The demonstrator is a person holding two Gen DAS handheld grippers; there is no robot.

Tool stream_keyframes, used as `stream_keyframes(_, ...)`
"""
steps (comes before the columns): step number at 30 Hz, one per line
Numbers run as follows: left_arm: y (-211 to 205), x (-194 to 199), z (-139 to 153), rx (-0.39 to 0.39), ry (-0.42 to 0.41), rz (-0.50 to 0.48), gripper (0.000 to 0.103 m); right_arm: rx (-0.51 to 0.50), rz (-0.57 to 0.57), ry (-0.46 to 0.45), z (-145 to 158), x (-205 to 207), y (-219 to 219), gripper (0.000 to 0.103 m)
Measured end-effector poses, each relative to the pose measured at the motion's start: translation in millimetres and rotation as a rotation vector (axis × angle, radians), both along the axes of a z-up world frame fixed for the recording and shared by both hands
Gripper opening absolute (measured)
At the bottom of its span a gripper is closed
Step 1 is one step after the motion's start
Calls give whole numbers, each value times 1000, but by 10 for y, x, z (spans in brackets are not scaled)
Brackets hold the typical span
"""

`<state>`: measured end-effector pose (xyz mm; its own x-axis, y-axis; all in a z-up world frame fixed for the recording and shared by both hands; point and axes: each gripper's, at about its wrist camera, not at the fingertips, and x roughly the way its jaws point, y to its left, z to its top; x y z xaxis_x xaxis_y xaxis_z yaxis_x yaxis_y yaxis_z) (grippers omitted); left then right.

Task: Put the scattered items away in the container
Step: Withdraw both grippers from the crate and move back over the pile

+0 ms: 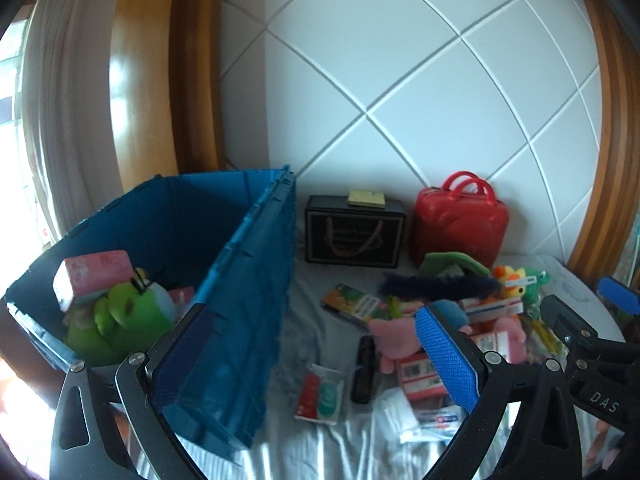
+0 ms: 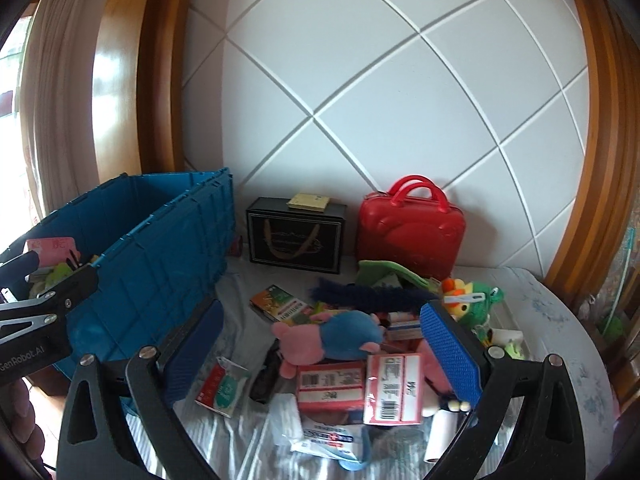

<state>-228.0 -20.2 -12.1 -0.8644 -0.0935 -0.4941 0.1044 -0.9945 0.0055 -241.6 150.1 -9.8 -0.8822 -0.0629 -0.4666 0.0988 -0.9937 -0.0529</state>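
Right wrist view: blue crate (image 2: 160, 248), long axis toward the wall.

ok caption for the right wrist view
Open right gripper above toys and packets on the bed, blue crate at left.

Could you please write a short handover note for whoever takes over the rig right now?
Left gripper: open, empty, above the right wall of the blue crate.
Right gripper: open, empty, above the pile on the bed sheet.
Done: a green plush and a pink box lie in the crate.
Left: blue-and-pink plush, red-label boxes, dark blue fluffy item, orange-green box, black bar, wipes packet, green-orange toy.
Black box and red case stand against the wall.
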Motion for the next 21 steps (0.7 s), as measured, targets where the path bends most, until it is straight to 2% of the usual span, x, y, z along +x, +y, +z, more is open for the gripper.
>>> stream_keyframes(2,243,-16,-83,1,-20,-15,102,-1,-21,-9,-48,30,288,103)
stream_keyframes(11,1148,-137,-555,-10,-146,-76,102,-23,-108,-92,-434,118,1391,103)
stream_keyframes(16,1393,-320,-944,-43,-243,-119,102,-50,-190,-167,-774,72,1881,103)
stream_keyframes(21,1487,-518,-1437,-51,-358,-159,102,-91,-280,-280,-1231,-26,2218,103)
